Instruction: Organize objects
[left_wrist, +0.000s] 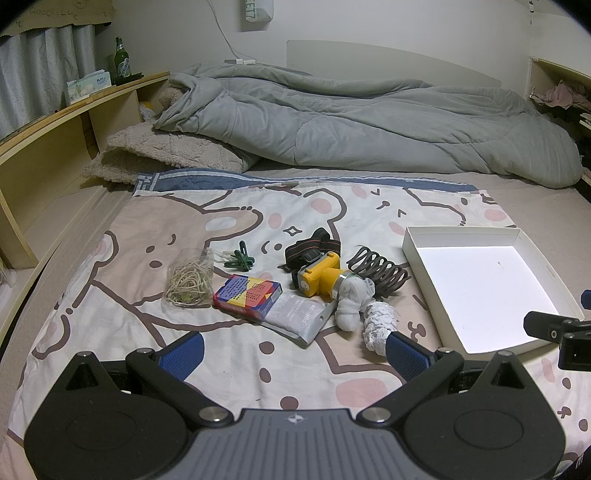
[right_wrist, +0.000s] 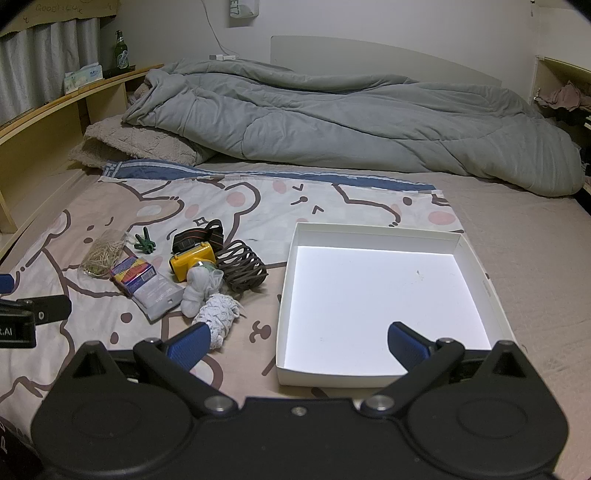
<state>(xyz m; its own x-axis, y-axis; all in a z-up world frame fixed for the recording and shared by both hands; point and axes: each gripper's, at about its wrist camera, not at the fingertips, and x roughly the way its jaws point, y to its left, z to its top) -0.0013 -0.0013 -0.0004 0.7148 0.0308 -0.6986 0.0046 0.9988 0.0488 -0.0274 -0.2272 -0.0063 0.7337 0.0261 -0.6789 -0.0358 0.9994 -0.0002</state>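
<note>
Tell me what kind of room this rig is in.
Almost certainly a bedroom: the work surface is a bed with a cartoon bear sheet, a rumpled grey duvet against the headboard, and a bedside shelf along one side.

Box (right_wrist: 476, 258) sits right on the bed sheet (right_wrist: 332, 210), nothing in it. Left of it a cluster: headlamp (right_wrist: 192, 258), coiled cord (right_wrist: 242, 267) beside it, card pack (right_wrist: 131, 273) and bag of rubber bands (right_wrist: 101, 254) further left. Duvet (right_wrist: 332, 118) lies behind.

Black left gripper (left_wrist: 293, 350) and right gripper (right_wrist: 295, 345), blue ribbed fingers (left_wrist: 408, 355), silver pivot screws.
</note>
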